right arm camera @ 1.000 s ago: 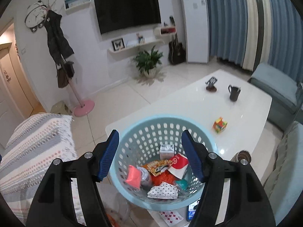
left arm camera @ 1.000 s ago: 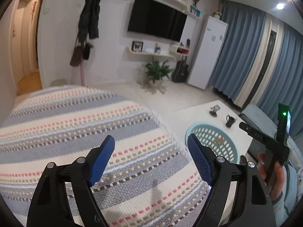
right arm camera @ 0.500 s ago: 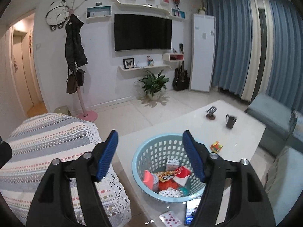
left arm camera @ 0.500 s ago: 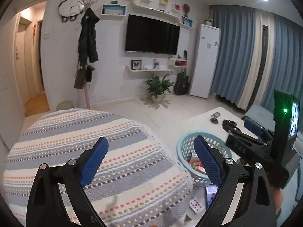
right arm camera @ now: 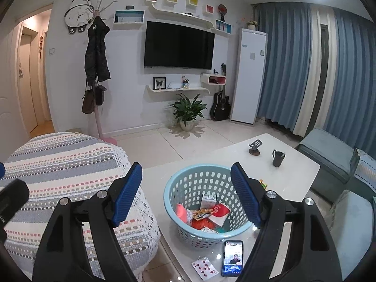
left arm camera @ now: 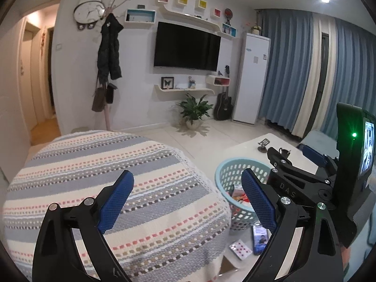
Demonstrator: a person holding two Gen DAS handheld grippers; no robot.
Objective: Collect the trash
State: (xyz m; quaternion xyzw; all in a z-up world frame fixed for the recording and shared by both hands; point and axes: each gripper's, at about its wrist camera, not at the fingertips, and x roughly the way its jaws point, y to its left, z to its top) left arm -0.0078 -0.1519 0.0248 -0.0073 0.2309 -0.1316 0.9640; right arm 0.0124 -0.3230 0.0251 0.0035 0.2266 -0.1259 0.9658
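— Cushions first, on the far left: what do you see there?

— A rounded seat under a striped crocheted cover [right arm camera: 70,164] fills the left of both wrist views. The left gripper [left arm camera: 188,198] hangs above it with its blue pads [left arm camera: 115,198] far apart; the jaws have just been opening wider and nothing lies between them.

— And moving right?

— The white coffee table [right arm camera: 293,176] stands just beside that seat. Near its close edge sits the light blue perforated basket [right arm camera: 185,213], upright, with the trash [right arm camera: 206,213] inside: a small white carton, a pink piece, red and orange wrappers, all heaped on the bottom. The right gripper [right arm camera: 188,193] is held above the table with the basket showing through the gap between its fingers; they stand apart, have just been opening, and grip nothing.

— Anything in front of the basket?

— A playing card [right arm camera: 203,266] lies flat on the table, and a phone [right arm camera: 232,257] with its screen lit lies just beside it on the right, both close to the basket's base without touching it.

— Further right?

— A small phone stand [right arm camera: 255,146] and a dark mug [right arm camera: 277,157] sit apart towards the table's far end. In the left wrist view the right gripper's black body crosses the right side, partly hiding the basket.
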